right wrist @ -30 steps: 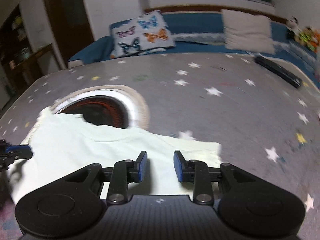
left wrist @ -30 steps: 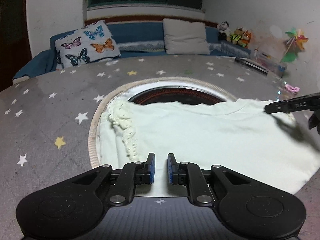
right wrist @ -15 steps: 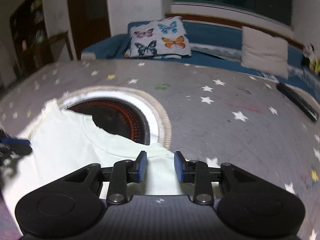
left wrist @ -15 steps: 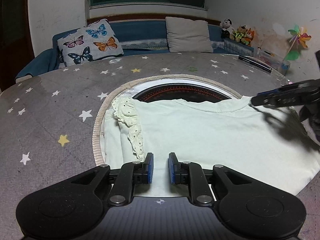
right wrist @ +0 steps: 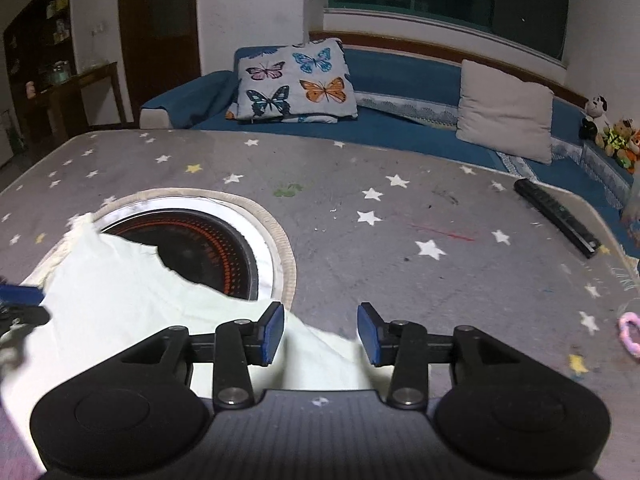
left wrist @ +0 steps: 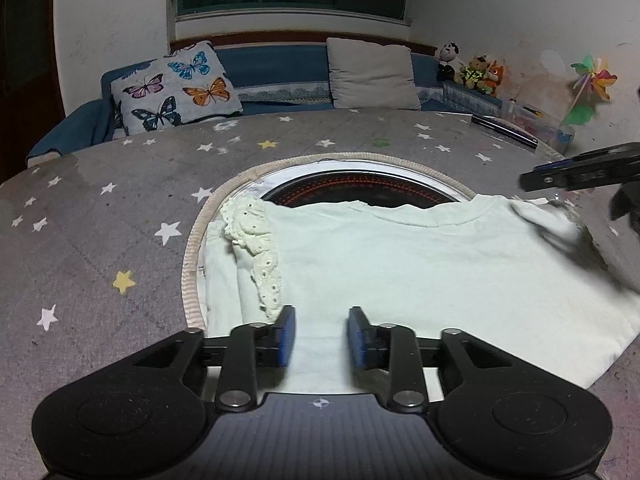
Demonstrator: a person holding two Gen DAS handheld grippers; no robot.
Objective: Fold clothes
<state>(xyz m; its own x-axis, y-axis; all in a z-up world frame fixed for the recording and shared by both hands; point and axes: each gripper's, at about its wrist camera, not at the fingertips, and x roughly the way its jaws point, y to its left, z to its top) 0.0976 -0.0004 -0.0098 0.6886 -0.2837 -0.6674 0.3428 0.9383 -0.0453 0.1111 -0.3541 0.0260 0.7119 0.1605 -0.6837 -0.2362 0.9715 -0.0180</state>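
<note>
Pale green shirt [left wrist: 420, 264] is spread on the star-patterned table [left wrist: 100, 216]; both the left gripper [left wrist: 321, 336] and right gripper [right wrist: 321, 330] are seen opening, jaws spread, nothing pinched.

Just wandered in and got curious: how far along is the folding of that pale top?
The pale top lies flat, its lace sleeve already turned in. Both the left gripper and right gripper are opening, with cloth between the fingers but not pinched. The far side and the final folds look left to do.

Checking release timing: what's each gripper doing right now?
Left gripper: opening above the pale green top, gripping nothing.
Right gripper: opening, gripping nothing.
</note>
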